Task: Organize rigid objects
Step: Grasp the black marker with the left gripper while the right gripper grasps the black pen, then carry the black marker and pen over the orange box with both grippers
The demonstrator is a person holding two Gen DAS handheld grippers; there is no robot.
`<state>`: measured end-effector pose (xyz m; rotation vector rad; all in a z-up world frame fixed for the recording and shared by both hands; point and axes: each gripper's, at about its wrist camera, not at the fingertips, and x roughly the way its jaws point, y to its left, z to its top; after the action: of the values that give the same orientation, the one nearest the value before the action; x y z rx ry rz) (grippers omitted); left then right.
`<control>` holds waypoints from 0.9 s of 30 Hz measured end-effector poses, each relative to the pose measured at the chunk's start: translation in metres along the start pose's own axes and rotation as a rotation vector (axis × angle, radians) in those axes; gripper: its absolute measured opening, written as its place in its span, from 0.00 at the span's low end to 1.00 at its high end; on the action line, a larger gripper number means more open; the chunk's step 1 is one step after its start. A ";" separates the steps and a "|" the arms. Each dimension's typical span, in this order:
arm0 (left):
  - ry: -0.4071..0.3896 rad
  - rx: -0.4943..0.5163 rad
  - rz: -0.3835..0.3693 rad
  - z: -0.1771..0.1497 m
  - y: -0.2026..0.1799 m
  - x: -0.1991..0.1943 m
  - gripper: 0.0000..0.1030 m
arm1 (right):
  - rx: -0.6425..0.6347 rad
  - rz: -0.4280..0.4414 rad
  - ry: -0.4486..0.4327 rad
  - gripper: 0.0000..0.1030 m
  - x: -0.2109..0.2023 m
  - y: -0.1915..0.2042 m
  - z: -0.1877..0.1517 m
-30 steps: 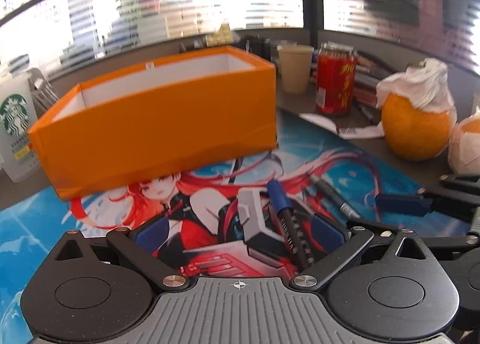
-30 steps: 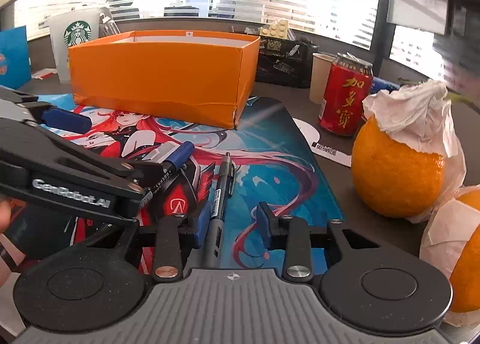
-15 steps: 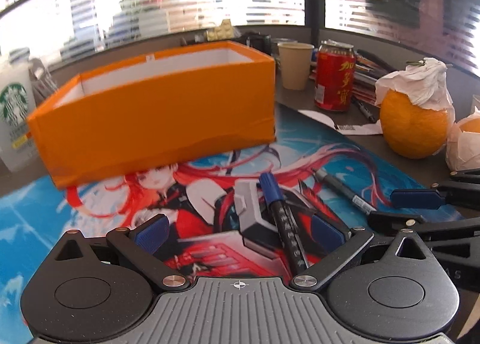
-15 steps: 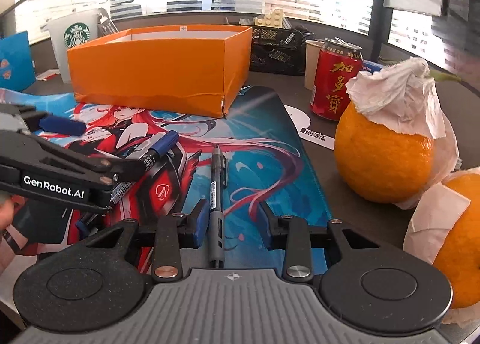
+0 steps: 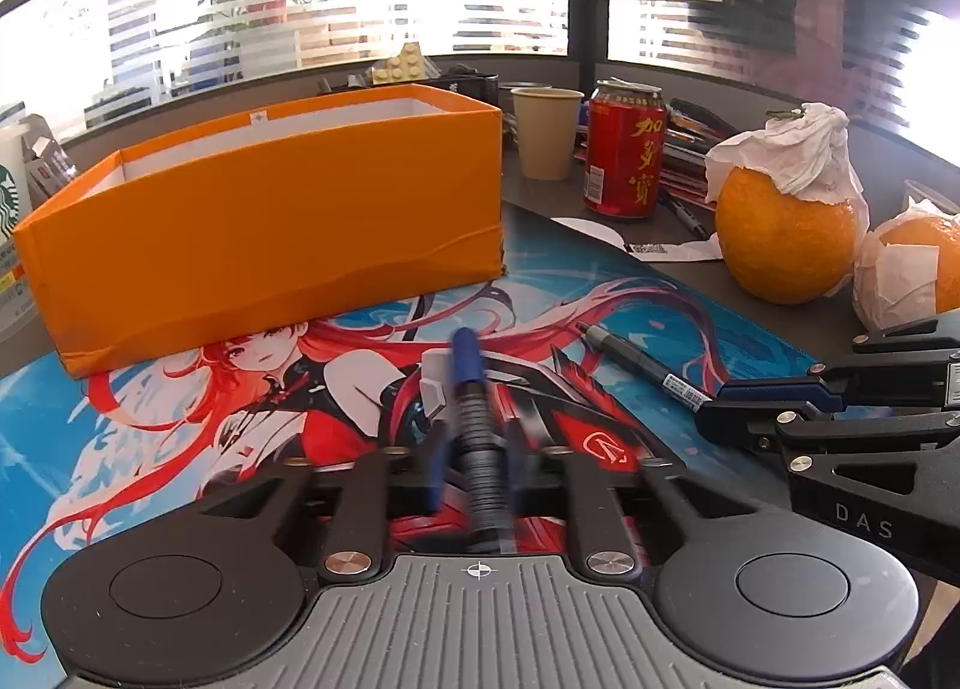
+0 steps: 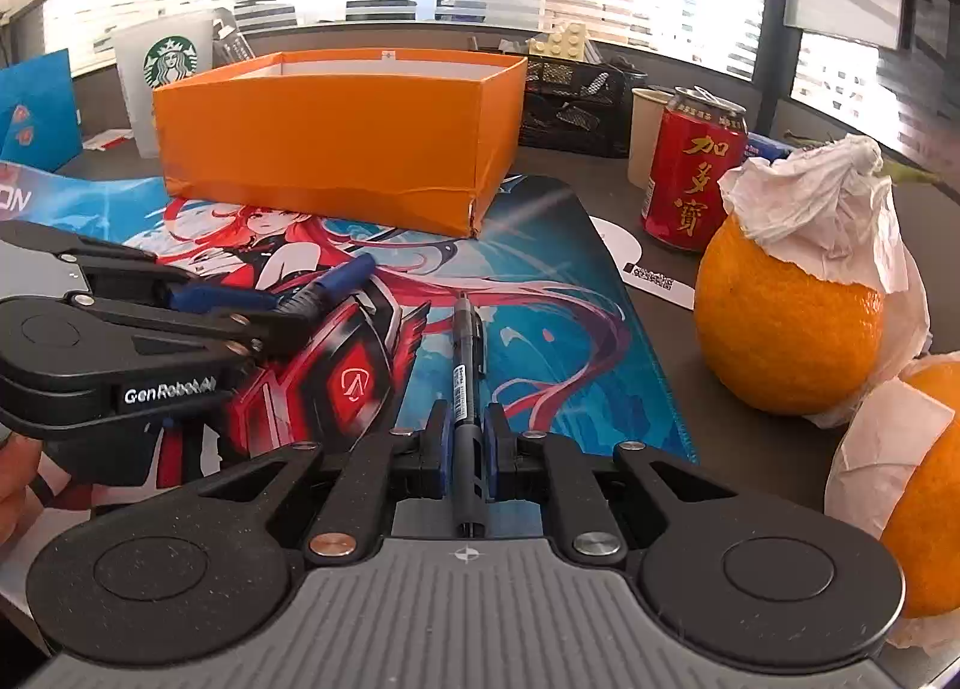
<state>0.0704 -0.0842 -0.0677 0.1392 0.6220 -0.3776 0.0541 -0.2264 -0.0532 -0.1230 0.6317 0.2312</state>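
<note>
A blue-capped pen [image 5: 467, 365] lies on the picture mat, pointing toward the orange box [image 5: 258, 221]. My left gripper [image 5: 474, 455] has its jaws closing, the pads pressed on the pen's ribbed grip. To its right lies a black pen [image 6: 465, 341], on which my right gripper [image 6: 467, 437] is closing, both blue pads against the barrel. The open-topped orange box [image 6: 336, 143] stands at the mat's far edge, beyond both grippers. Each wrist view shows the other gripper: the right gripper [image 5: 714, 410] on the black pen [image 5: 636, 362], the left gripper [image 6: 282, 308] on the blue pen [image 6: 345, 276].
A red drink can [image 5: 624, 155] and a paper cup [image 5: 546, 131] stand behind the box on the right. Two paper-wrapped oranges [image 5: 780, 233] [image 5: 918, 269] sit right of the mat [image 5: 150, 419]. A Starbucks cup [image 6: 168, 83] stands at the back left, a black mesh organiser [image 6: 570, 107] behind the box.
The left jaws, wide apart before, have come together on the blue pen. The right jaws, slightly apart around the black pen, have pressed onto it. Neither hand has shifted much.
</note>
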 end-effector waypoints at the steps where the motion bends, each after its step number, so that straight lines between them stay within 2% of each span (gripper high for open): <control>1: 0.001 -0.009 -0.005 0.000 0.002 0.000 0.10 | 0.003 0.000 0.000 0.10 0.000 0.000 0.000; 7: 0.008 -0.021 -0.001 0.000 0.010 -0.006 0.10 | 0.044 0.012 -0.002 0.10 0.000 -0.003 0.000; 19: -0.048 -0.077 0.072 0.001 0.048 -0.036 0.10 | 0.224 0.193 0.017 0.10 0.005 -0.008 0.011; 27: -0.062 -0.111 0.098 0.003 0.069 -0.050 0.10 | 0.224 0.239 -0.010 0.10 0.003 0.010 0.029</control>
<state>0.0616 -0.0062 -0.0349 0.0511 0.5716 -0.2507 0.0706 -0.2105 -0.0321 0.1704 0.6578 0.3890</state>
